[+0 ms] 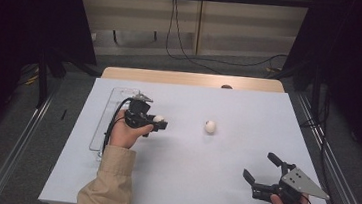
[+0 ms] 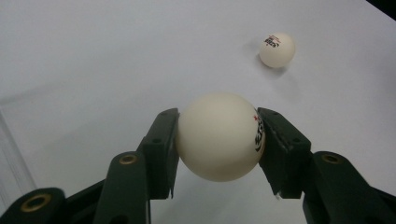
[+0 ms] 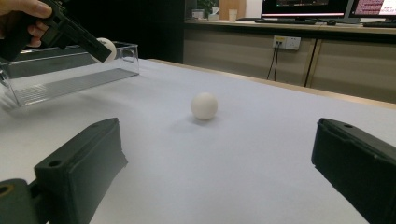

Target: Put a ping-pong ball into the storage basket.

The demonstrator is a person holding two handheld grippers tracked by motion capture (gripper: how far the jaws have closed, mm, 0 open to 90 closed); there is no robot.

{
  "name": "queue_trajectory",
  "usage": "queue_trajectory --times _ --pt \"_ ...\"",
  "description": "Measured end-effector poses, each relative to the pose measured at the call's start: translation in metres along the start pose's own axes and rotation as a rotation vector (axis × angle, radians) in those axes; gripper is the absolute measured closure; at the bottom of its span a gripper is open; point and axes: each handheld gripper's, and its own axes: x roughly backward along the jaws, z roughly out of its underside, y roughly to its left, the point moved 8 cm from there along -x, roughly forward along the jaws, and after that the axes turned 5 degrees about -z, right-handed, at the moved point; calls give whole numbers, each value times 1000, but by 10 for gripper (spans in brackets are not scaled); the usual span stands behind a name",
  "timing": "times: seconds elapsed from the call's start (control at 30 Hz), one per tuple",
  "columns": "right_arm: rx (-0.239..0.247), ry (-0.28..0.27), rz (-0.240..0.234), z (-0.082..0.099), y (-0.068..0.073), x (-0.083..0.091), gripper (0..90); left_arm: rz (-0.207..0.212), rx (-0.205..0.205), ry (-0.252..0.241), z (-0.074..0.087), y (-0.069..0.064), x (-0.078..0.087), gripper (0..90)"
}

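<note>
Clamped squarely on a white ball [image 2: 219,136] in the left gripper [image 2: 218,142], both pads pressing its widest part, printed logo turned toward one pad. Held above the white table sheet [image 1: 186,183], just right of the clear tray [image 1: 109,106] that lies lengthwise along the table's left edge. Seen from the right gripper view too: held ball [image 3: 108,48] at the tray's [image 3: 70,74] near rim, dark fingers wrapped on it. Probably a matter of carrying this ball leftward over the tray and setting it inside. Best done by keeping the squeeze steady, since a light, smooth sphere slips out easily if the pads drift off its equator. Worth travelling level, clearing the transparent wall, which is hard to judge against the pale sheet, then lowering close to the tray floor before letting go, so no bounce or roll follows. Release slow and even, pads parting together. Farther out, a second ball [image 1: 210,127] resting free near the table's middle, well apart from both tools; shown in the left gripper view as well, second ball [image 2: 277,49] lying beyond the held one. Right gripper [image 1: 259,169] parked at the near right corner, spread wide, nothing between its pads, aimed roughly toward that loose ball. Better left idle there, clear of the left hand's [image 1: 125,133] path.
</note>
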Motion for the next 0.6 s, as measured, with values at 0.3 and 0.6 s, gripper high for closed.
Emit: queue_trajectory --times 0.3,0.6 --pt "4 -3 0 0 0 0 16 -13 9 -3 0 4 3 510" --pt "2 -3 1 -1 0 0 16 -27 7 0 2 10 7 510"
